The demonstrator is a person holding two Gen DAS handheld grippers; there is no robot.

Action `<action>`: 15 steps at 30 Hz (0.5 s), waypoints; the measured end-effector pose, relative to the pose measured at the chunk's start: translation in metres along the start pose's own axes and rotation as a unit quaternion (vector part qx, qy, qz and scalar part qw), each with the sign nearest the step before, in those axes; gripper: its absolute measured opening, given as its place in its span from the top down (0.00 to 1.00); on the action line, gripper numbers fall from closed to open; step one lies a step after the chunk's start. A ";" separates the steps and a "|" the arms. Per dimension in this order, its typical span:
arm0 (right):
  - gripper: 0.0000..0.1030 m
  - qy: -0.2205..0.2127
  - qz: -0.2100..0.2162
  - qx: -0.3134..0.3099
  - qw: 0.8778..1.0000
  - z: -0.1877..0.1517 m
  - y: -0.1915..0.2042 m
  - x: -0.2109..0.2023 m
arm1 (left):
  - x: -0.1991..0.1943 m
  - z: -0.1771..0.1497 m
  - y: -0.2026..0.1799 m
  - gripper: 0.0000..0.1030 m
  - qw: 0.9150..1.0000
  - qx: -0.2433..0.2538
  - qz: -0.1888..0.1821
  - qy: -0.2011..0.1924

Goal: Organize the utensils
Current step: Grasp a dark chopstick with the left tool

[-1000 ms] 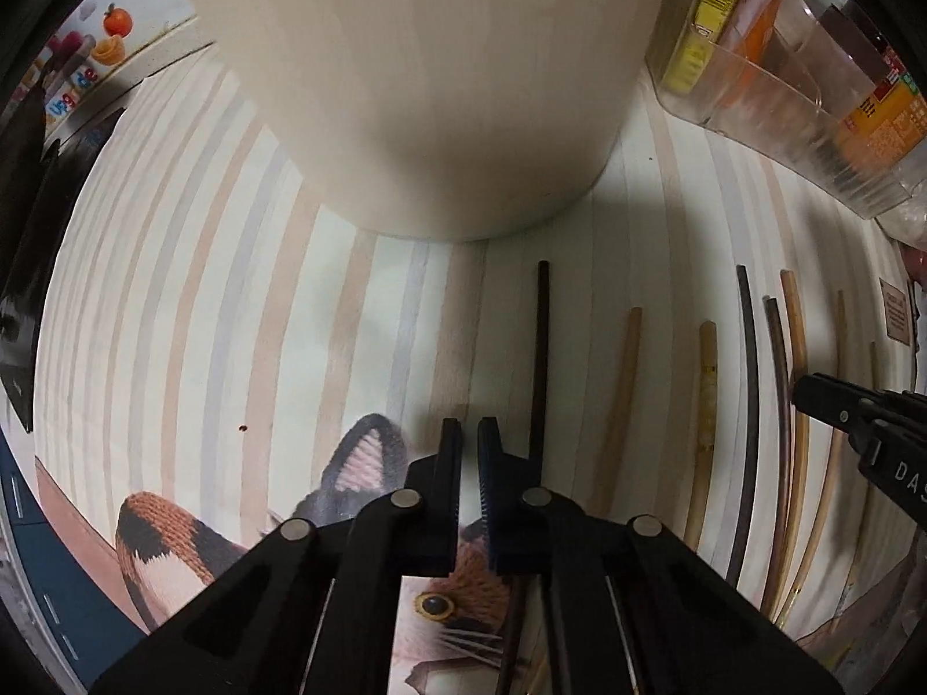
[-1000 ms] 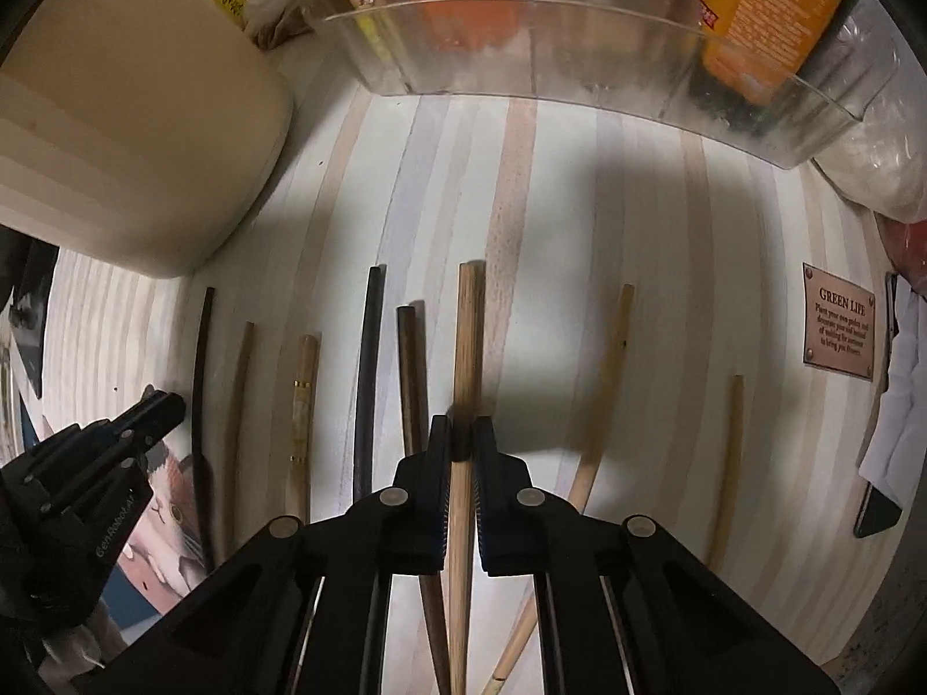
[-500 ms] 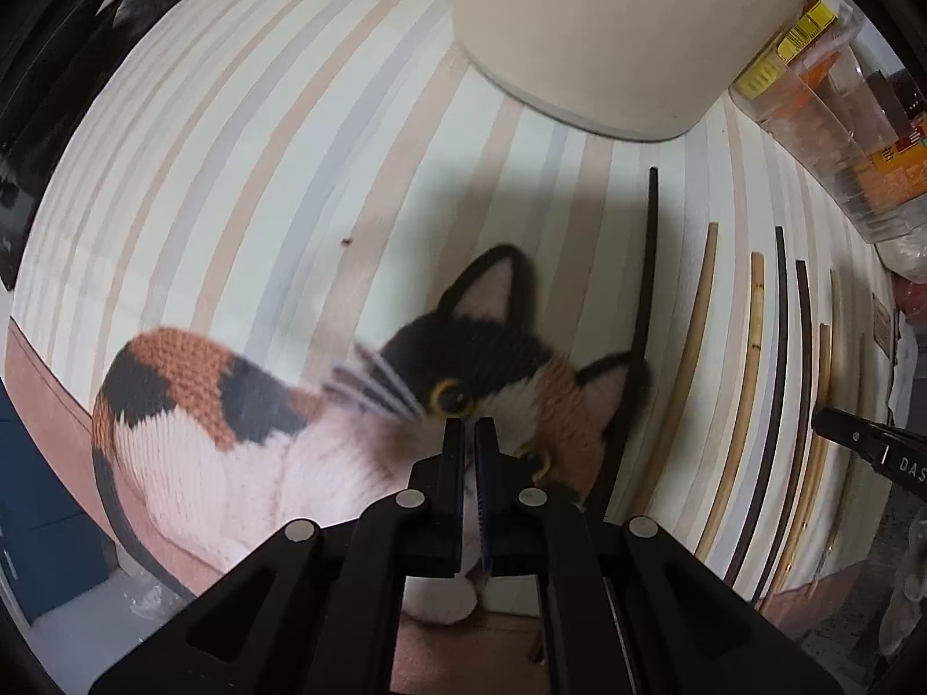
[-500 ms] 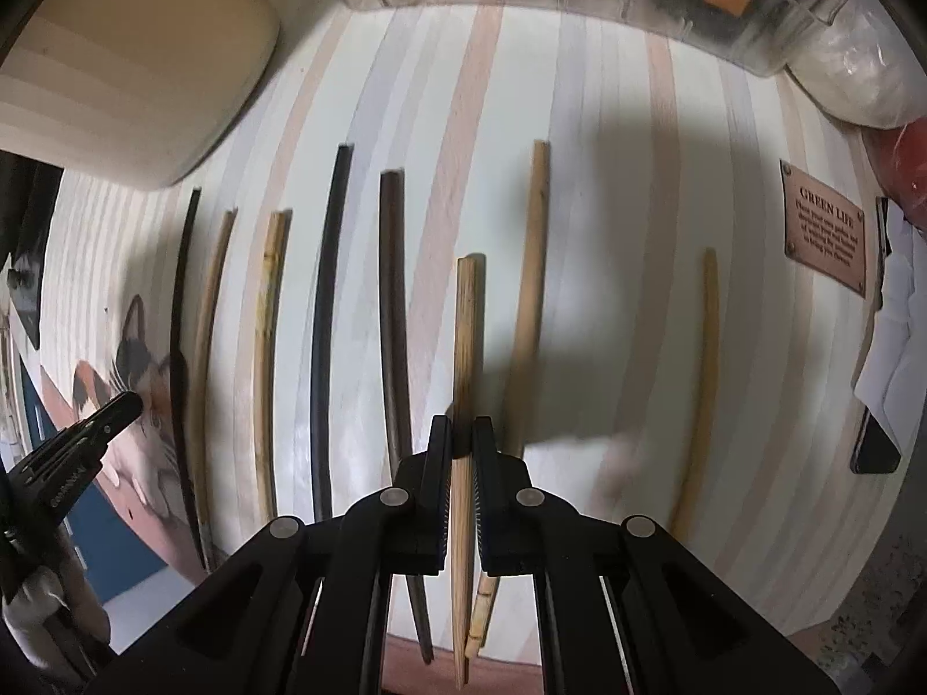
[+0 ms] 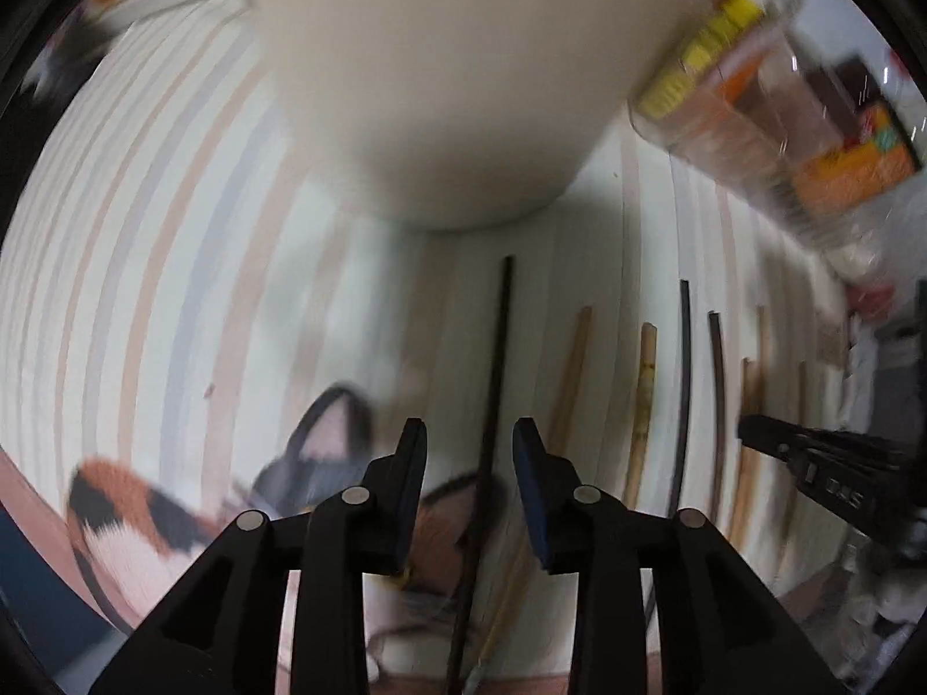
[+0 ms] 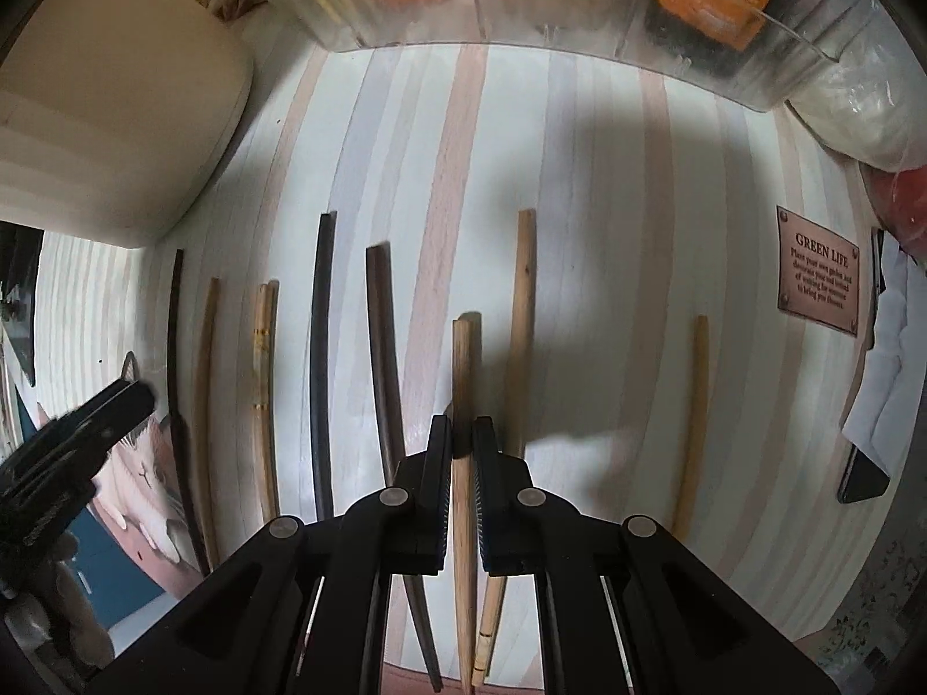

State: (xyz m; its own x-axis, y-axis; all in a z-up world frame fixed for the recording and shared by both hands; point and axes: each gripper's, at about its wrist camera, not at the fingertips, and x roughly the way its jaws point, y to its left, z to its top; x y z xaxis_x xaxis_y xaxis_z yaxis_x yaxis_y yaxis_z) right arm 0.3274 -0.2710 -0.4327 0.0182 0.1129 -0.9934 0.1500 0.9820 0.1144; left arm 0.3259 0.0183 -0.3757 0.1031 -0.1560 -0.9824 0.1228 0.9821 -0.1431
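Observation:
Several chopsticks lie side by side on a striped mat. My right gripper is shut on a light wooden chopstick, which hangs just above the mat beside another light one. My left gripper points down at the left end of the row. Its jaws are opening, and a thin dark chopstick lies on the mat between them, untouched. This gripper also shows in the right wrist view at the left edge. The right gripper's tip shows at the right of the left wrist view.
A big cream container stands just beyond the left gripper. A clear plastic bin of packets lines the far side. The mat has a cat picture and a brown label. A phone lies at the right.
The left gripper swung back toward the cream container, came over the thin dark chopstick and opened its jaws. The right gripper kept its grip on the wooden chopstick, now lifted out of the row.

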 end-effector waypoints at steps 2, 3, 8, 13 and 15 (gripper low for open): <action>0.92 -0.001 -0.007 -0.005 1.000 -0.002 0.003 0.000 | 0.007 0.003 -0.009 0.77 0.999 0.027 0.027 0.000; 0.92 -0.001 -0.011 -0.007 1.000 -0.002 0.005 0.000 | 0.009 0.002 -0.011 0.82 0.999 0.035 0.041 -0.003; 0.93 0.000 -0.017 -0.015 1.000 -0.008 0.019 0.000 | 0.008 -0.005 -0.009 0.97 0.998 0.025 0.057 -0.018; 0.93 0.024 -0.007 -0.021 0.999 -0.025 0.013 0.002 | -0.001 -0.039 0.036 0.97 0.998 -0.050 0.025 0.006; 0.93 0.040 -0.002 -0.026 0.999 -0.034 0.010 0.003 | -0.005 -0.057 0.053 0.97 0.997 -0.074 0.016 0.014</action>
State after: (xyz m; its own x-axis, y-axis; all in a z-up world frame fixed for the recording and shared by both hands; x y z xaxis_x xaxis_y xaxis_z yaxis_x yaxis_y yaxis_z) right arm 0.2958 -0.2560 -0.4347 -0.0608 0.1178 -0.9912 0.0982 0.9889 0.1115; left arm 0.2753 0.0773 -0.3853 0.0767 -0.1234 -0.9894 -0.0275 0.9917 -0.1258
